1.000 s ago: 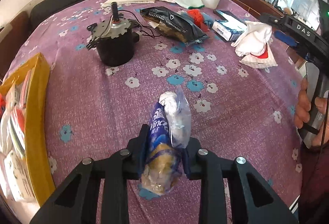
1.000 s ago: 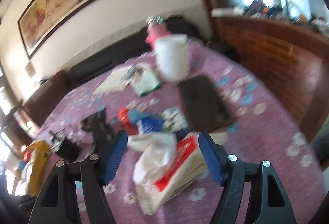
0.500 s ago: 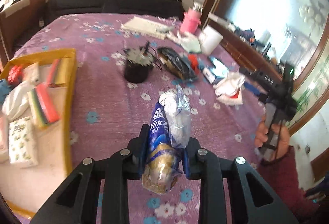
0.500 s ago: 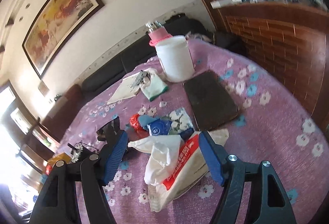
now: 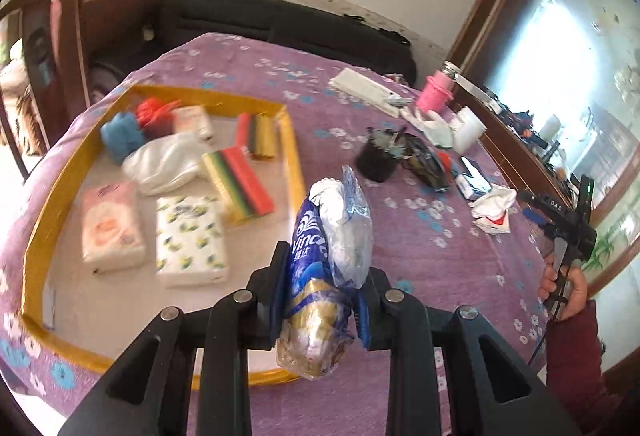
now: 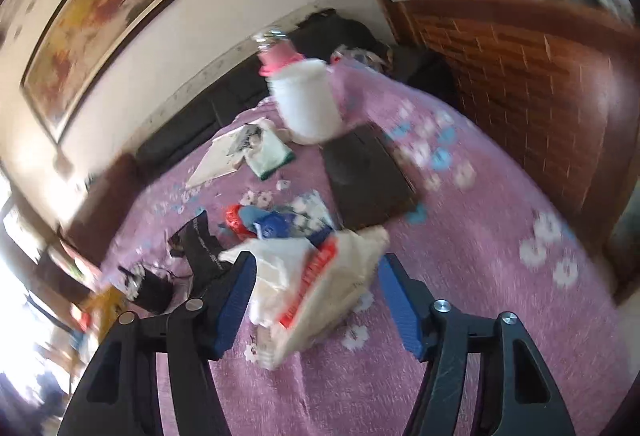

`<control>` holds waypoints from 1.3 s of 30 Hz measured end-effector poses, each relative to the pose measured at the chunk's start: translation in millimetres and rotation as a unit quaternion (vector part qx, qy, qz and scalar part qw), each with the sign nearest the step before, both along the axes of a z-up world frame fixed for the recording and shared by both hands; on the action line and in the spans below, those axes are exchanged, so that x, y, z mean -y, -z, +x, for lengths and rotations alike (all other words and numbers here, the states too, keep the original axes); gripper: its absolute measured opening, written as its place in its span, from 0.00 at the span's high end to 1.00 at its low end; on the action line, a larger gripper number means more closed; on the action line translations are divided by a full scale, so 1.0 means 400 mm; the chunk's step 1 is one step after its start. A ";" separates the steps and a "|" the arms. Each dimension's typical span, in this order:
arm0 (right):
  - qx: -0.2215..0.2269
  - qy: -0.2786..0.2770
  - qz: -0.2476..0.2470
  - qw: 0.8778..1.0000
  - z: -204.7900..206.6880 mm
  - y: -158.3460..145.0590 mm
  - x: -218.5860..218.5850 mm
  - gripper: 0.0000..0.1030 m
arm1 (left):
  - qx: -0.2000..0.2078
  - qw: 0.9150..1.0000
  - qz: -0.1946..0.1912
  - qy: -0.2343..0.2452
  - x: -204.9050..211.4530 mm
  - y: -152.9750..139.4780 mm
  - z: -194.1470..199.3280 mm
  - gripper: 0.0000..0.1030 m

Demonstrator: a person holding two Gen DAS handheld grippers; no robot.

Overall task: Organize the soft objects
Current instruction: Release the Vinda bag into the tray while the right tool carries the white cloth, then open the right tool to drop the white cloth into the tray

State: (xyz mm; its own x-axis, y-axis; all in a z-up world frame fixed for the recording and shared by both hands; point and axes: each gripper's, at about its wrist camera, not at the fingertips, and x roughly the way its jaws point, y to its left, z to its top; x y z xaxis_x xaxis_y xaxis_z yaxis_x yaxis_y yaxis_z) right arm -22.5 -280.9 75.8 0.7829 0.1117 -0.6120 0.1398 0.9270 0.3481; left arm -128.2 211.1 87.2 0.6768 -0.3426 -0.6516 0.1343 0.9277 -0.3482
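Note:
My left gripper point(image 5: 320, 296) is shut on a blue and gold Vinda tissue pack point(image 5: 316, 276) and holds it above the near right corner of the yellow-rimmed tray point(image 5: 294, 159). The tray holds tissue packs point(image 5: 188, 240), a white cloth point(image 5: 160, 163), striped sponges point(image 5: 240, 183) and a blue sponge point(image 5: 118, 133). My right gripper point(image 6: 316, 300) is open, its jaws on either side of a white and red tissue pack with loose tissue point(image 6: 316, 284) lying on the purple flowered cloth; the pack also shows in the left wrist view point(image 5: 494, 209). The right wrist view is blurred.
On the cloth lie a black motor point(image 5: 374, 163), a black foil bag point(image 5: 426, 165), a blue box point(image 5: 472, 179), a white tub point(image 6: 308, 103), a pink bottle point(image 5: 434, 95), a dark wallet point(image 6: 366, 175), papers point(image 5: 362, 87) and a white glove point(image 6: 268, 151). A brick-pattern wall point(image 6: 540, 83) stands right.
My left gripper has swung left with the Vinda pack, bringing the whole tray into view. My right gripper has moved down closer around the white and red tissue pack.

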 end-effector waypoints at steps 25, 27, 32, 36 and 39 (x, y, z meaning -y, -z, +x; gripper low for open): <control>0.041 -0.152 -0.087 0.984 -0.076 -0.214 -0.369 0.92 | -0.102 0.988 0.038 -0.113 -0.214 0.117 0.030 0.73; 0.047 -0.189 -0.084 0.977 -0.088 -0.231 -0.442 0.92 | -0.108 0.984 0.054 -0.133 -0.233 0.125 0.049 0.69; 0.042 -0.275 -0.069 0.958 -0.106 -0.234 -0.635 0.92 | -0.110 0.984 0.055 -0.132 -0.267 0.122 0.099 0.44; 0.016 -0.328 -0.052 0.943 -0.101 -0.191 -0.767 0.92 | -0.094 0.986 0.044 -0.134 -0.265 0.103 0.077 0.41; -0.012 -0.371 -0.040 0.928 -0.095 -0.148 -0.869 0.91 | -0.061 0.988 0.022 -0.140 -0.276 0.077 0.037 0.35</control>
